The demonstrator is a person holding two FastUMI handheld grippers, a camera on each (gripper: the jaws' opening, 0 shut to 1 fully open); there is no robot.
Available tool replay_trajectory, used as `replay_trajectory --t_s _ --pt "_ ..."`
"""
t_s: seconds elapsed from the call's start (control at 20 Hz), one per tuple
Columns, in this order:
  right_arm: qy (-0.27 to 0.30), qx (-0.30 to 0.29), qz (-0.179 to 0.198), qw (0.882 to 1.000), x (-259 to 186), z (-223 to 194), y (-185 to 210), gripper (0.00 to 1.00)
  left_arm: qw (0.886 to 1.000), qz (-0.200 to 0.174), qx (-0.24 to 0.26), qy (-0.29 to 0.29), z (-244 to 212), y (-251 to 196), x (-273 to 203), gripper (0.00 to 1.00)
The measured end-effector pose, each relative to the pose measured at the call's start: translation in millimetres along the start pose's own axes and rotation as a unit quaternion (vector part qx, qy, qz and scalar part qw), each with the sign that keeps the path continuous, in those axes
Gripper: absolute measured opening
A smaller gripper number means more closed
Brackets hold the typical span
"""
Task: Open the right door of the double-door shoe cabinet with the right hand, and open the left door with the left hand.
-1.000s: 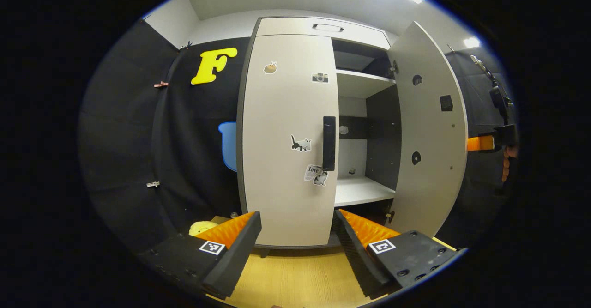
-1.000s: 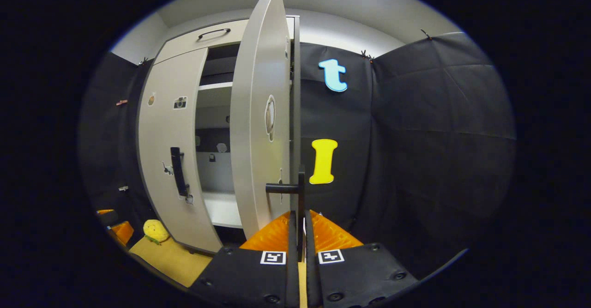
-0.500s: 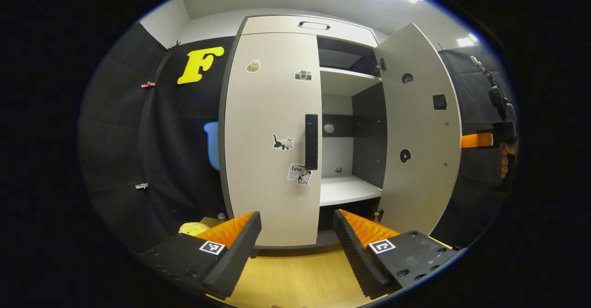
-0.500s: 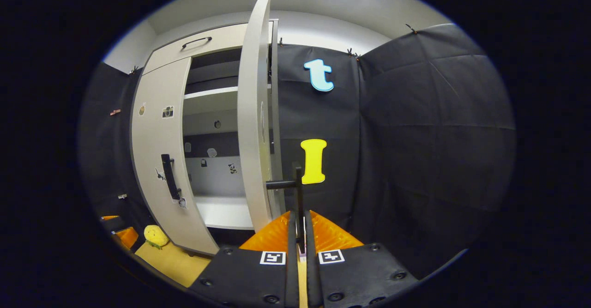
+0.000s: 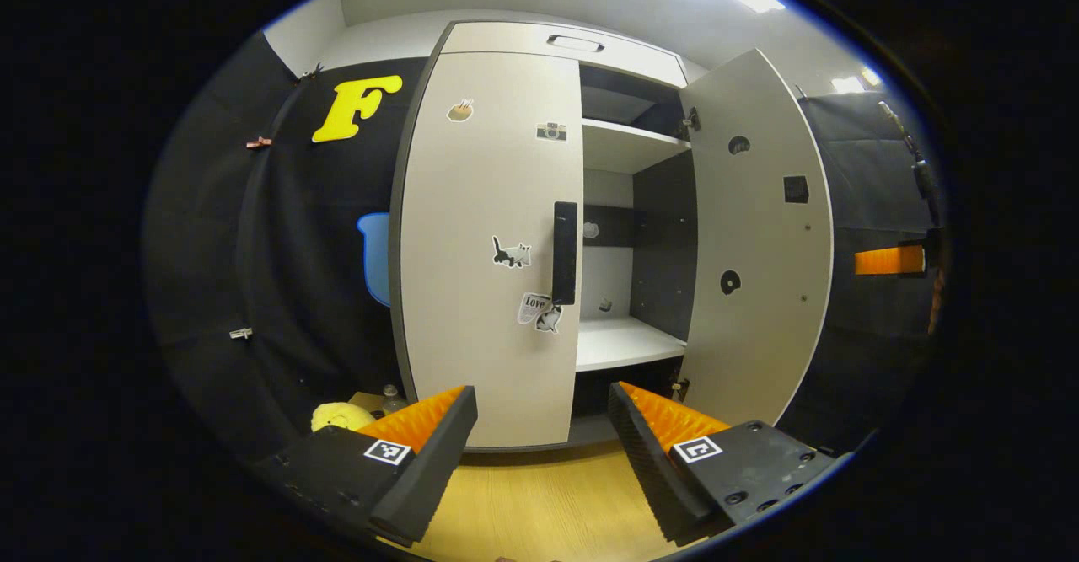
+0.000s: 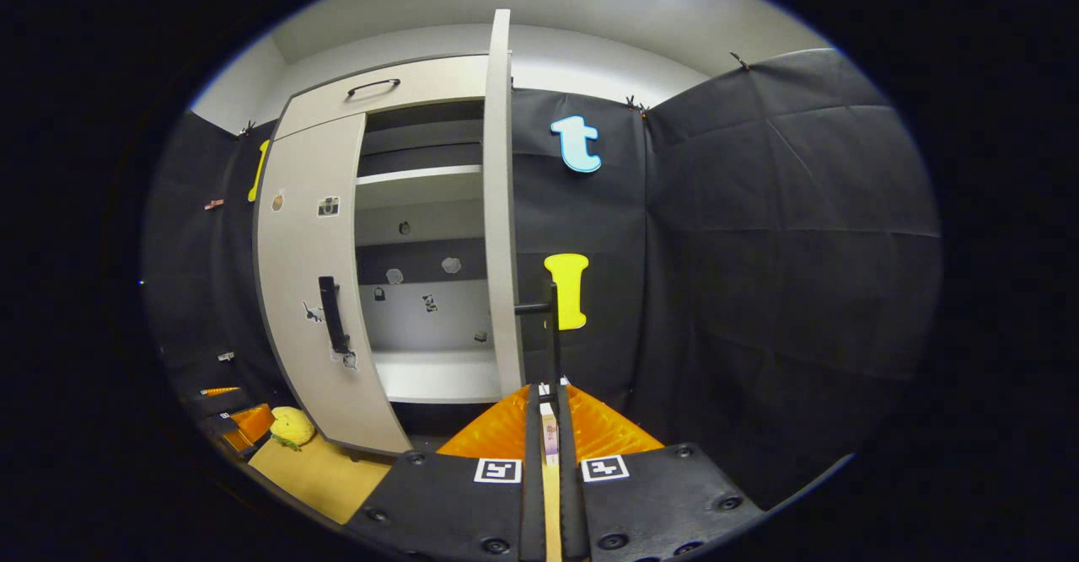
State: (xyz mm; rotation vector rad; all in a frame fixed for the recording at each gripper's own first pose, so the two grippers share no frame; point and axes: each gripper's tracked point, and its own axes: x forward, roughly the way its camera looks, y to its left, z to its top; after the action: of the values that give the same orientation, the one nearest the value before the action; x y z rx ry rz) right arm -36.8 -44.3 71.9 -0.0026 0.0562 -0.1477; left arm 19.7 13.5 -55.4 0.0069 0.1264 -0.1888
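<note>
Shoe cabinet [image 5: 489,233] shelves [image 5: 624,343] bare, right door [image 5: 754,242] wide.

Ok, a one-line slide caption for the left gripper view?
Open left tongs face the closed left door; right door stands swung open.

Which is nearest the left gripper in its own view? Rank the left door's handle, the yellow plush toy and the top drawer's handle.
1. Yellow plush toy, low on the floor beside the left gripper.
2. Left door's handle, mid-height ahead.
3. Top drawer's handle, highest up.
</note>
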Motion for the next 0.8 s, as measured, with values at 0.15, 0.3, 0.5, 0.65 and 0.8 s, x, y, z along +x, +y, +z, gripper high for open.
replay_trajectory --t_s 0.15,0.3,0.5,0.65,0.8 --pt "0.006 -0.006 0.018 1.0 -9.6 -10.7 37.0 0.11 1.0 -0.01 -0.001 -0.002 0.2 9.4 -2.4 0.97" --pt "0.019 -0.015 0.041 0.999 -12.6 -27.3 77.7 0.11 1.0 -0.015 -0.002 -0.007 3.3 23.9 -8.1 0.97" --pt "0.028 -0.01 0.073 0.997 -8.6 -42.0 122.4 0.11 1.0 -0.009 -0.004 -0.011 5.0 49.6 -10.4 0.97" --pt "0.033 -0.006 0.088 0.996 2.1 -59.0 144.7 0.05 1.0 0.007 -0.008 -0.011 8.6 63.9 -2.1 0.97" --pt "0.044 -0.012 0.105 0.993 14.6 -72.1 151.9 0.05 1.0 0.021 -0.011 -0.018 20.2 66.0 13.7 0.97"
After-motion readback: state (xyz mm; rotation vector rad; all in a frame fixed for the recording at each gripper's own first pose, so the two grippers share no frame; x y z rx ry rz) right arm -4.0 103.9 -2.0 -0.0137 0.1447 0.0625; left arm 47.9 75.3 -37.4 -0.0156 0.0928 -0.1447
